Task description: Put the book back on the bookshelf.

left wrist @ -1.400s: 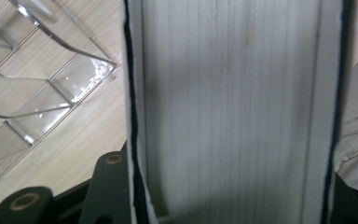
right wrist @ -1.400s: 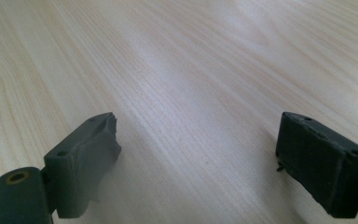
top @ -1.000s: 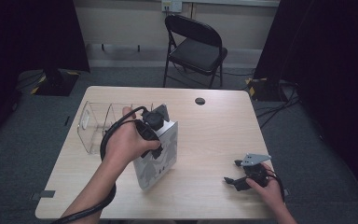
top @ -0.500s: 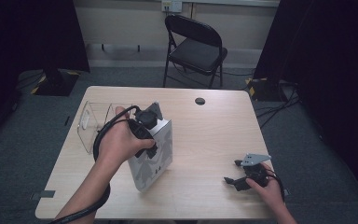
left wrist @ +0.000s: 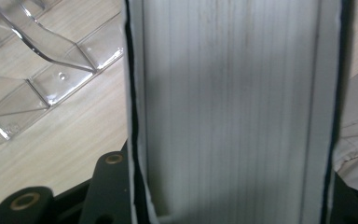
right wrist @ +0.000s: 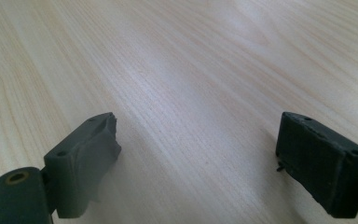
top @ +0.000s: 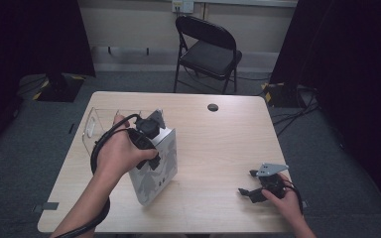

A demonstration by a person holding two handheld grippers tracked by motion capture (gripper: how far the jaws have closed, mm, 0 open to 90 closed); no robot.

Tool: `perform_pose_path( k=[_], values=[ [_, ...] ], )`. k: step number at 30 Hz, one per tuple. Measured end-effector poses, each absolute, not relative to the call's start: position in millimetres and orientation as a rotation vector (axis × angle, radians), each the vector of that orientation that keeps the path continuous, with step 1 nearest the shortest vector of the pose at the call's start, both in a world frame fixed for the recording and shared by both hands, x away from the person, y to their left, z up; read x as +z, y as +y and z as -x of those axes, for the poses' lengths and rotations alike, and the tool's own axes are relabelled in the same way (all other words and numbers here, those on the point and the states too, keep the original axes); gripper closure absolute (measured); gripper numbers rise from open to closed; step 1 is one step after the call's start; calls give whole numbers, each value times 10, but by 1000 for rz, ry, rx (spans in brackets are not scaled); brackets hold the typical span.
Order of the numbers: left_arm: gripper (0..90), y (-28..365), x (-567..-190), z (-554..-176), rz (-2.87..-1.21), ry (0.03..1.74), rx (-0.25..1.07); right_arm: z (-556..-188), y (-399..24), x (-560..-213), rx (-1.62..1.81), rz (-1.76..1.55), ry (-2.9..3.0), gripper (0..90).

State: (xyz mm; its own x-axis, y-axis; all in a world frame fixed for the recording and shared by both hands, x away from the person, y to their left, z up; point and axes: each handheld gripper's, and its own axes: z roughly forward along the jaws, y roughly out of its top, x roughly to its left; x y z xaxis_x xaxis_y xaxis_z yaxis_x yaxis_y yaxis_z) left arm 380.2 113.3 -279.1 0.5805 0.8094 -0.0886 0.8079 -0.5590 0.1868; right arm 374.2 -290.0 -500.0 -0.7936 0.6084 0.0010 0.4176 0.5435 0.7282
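While the left gripper [top: 151,130] clamps a thick white book [top: 156,166] by its top edge, tilted on the table [top: 218,148] beside a clear plastic rack [top: 96,126], the right gripper [top: 258,186] rests near the front corner. Its jaws gape wide over bare wood.

The surface [top: 218,148] is pale, matt wood grain; the rack [left wrist: 51,56] is clear glossy plastic; the book [left wrist: 233,107] shows matt paper pages.

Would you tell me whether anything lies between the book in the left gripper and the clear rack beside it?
Nothing visible does. The left gripper is shut on the book, which stands tilted on the table; only bare wood separates it from the rack.
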Motion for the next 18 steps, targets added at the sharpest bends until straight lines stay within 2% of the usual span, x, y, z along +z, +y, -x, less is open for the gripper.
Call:
perform_pose_path(
  k=[18],
  values=[
    [527,1344,-2818,-3807,-2577,1411,42,-3744,-2899,-5001,1095,-857,2531,117]
  ],
)
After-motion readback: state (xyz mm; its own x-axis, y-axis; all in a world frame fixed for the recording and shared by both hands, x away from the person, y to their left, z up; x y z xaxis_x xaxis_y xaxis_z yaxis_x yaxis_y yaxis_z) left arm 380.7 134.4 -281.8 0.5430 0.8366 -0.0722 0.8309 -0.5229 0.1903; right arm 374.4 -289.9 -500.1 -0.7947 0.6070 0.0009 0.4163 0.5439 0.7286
